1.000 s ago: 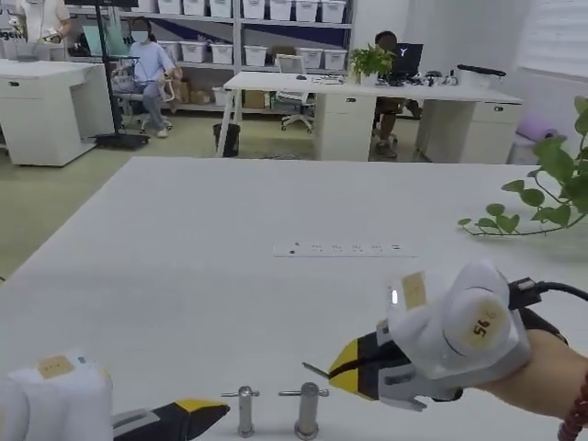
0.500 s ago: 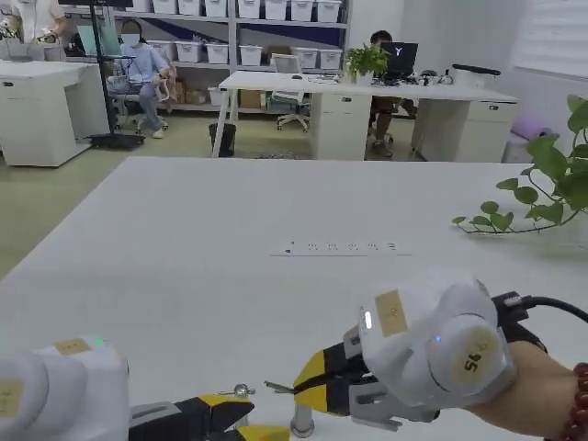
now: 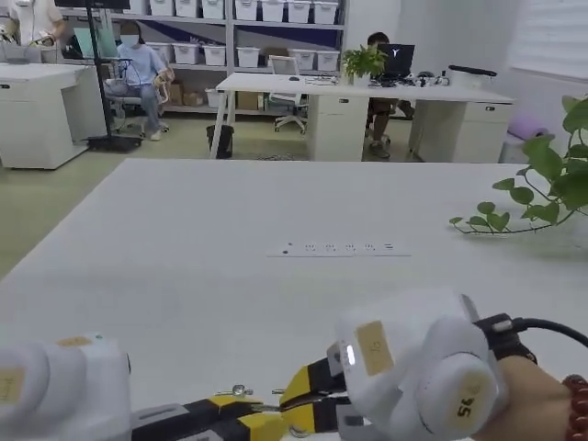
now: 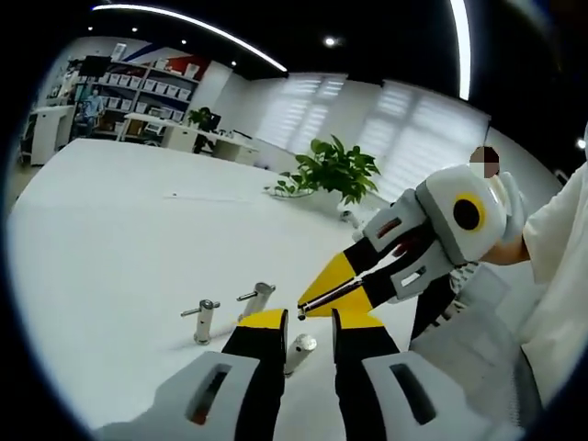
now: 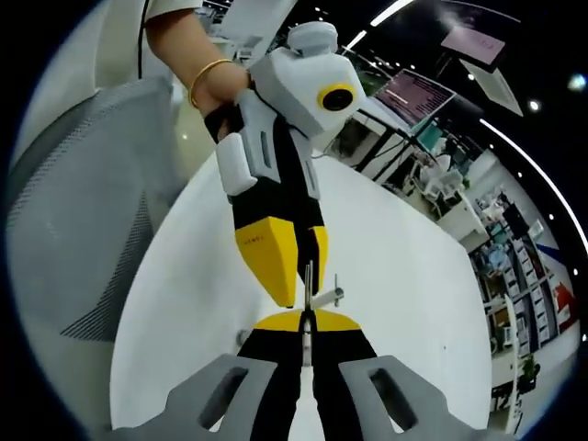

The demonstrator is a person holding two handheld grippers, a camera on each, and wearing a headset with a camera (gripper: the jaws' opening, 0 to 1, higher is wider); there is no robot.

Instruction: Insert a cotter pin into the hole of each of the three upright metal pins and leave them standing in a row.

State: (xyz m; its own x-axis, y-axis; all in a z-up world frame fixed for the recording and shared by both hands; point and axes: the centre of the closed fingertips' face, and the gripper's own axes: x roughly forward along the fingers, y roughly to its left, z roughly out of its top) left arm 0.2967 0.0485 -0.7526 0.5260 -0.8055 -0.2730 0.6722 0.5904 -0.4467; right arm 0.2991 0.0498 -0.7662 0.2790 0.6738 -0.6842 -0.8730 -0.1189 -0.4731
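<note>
Two upright metal pins [image 4: 204, 320] [image 4: 258, 299], each with a cotter pin through its top, stand side by side on the white table [image 3: 230, 257]. A third metal pin [image 4: 299, 347] shows in the gap between the jaws of my left gripper [image 4: 309, 317]. Those jaws stand apart on either side of it, open. From the right comes my right gripper [image 5: 306, 320], shut on a thin cotter pin [image 4: 322, 299]. The pin's free tip points at the left jaw tips, just above the third pin. In the head view both grippers [image 3: 246, 415] [image 3: 299, 400] meet at the table's near edge.
A white power strip [image 3: 337, 248] lies mid-table. A leafy plant [image 3: 542, 193] reaches in from the right edge. Beyond the table are desks, shelves and seated people.
My right gripper has moved left and down with the cotter pin, up to the left gripper's jaw tips. The left gripper has moved right. The head camera has also shifted.
</note>
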